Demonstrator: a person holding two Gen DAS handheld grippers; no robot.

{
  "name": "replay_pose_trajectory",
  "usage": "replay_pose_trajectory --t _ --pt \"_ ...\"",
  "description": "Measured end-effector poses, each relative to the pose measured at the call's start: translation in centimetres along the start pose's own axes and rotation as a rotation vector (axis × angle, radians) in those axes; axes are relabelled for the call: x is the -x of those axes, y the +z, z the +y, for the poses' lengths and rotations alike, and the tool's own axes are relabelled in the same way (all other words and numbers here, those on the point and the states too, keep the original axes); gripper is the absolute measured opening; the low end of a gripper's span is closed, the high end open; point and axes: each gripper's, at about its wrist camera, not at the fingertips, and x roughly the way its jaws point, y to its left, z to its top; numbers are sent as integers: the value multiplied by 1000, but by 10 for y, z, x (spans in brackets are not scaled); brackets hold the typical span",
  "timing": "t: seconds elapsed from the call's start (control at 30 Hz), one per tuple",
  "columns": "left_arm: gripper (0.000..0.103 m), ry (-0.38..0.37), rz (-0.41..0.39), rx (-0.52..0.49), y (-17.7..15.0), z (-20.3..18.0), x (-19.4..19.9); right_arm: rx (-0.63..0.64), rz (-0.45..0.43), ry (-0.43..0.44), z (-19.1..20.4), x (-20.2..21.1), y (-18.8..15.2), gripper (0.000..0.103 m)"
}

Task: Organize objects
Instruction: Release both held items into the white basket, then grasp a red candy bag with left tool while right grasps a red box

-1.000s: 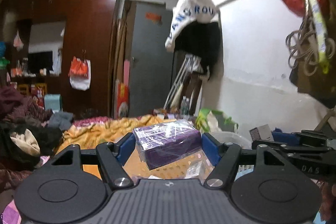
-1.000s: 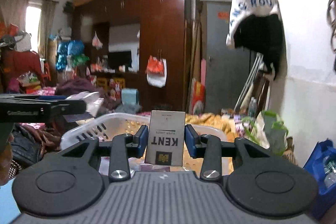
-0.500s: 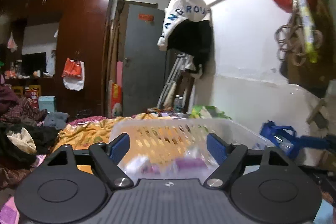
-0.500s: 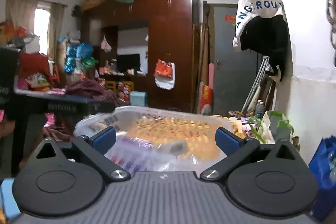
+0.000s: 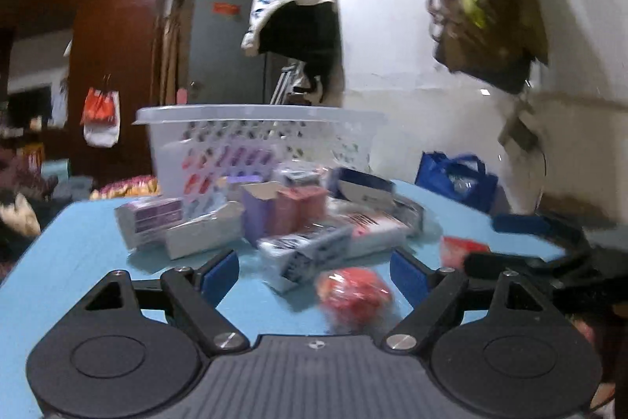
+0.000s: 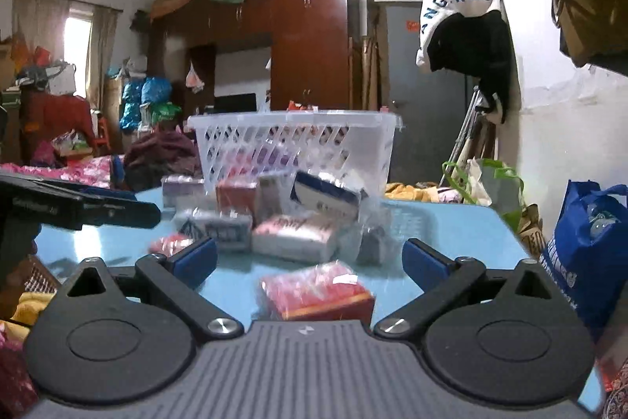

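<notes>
A heap of small boxes and wrapped packets [image 6: 274, 222] is left on the blue table [image 6: 451, 226], pressed up against the front wall of a white slotted basket [image 6: 292, 140], which is set at the far side of the table; the basket is judged to be the place into which the loose things are to be sorted, and some packets are already seen through its slots. Both claws are held low and level near the table's close edge, apparently so that the next piece can be chosen from the heap. The left claw [image 5: 314, 271] is spread wide and carries nothing; a red wrapped packet [image 5: 353, 291], blurred in this view, is seen between its blue fingertips [image 5: 219, 271], slightly toward the right one, and a grey-and-white box [image 5: 306, 254] lies just beyond it. The right claw [image 6: 310, 258] is likewise opened wide and empty, and a red box in clear wrap [image 6: 318, 295] lies inside its gap, close to the claw's body, near the middle. Neither thing is touched by a fingertip as far as can be told. The left claw's arm is seen at the left edge of the right view.
</notes>
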Motion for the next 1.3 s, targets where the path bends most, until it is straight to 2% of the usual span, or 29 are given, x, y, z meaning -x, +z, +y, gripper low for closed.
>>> replay_pose_trajectory --t 0.1,0.23,0.53,0.6,0.67,0.7,0.73,0.77,1.0,1.3 --pt "87 12 8 -44 -2 -14 -4 -6 27 5 -1 -7 -2 95" --pt "87 8 27 -53 -8 -23 -14 6 61 4 0 -12 -7 84" --pt "86 25 31 -50 -19 -26 -24 8 52 8 -2 -2 -17 81" --pt "78 27 28 -50 -22 -26 -25 1 57 14 -4 -5 -18 81" --pt "56 19 34 -49 -23 -25 -27 -2 65 11 -5 -7 -20 81" --pt "52 15 33 -47 -24 -24 -27 -1 68 9 -5 -8 -21 81" --pt "52 17 27 -47 -25 -24 -26 0 70 6 -6 -9 -22 80" --pt "52 26 17 -47 -26 -22 -25 2 71 3 -5 -10 -23 72" --pt "52 69 -62 -13 -20 -5 -8 21 33 3 0 -4 -19 71" --pt "52 117 -86 19 -14 13 -3 27 -3 16 8 -6 -17 71"
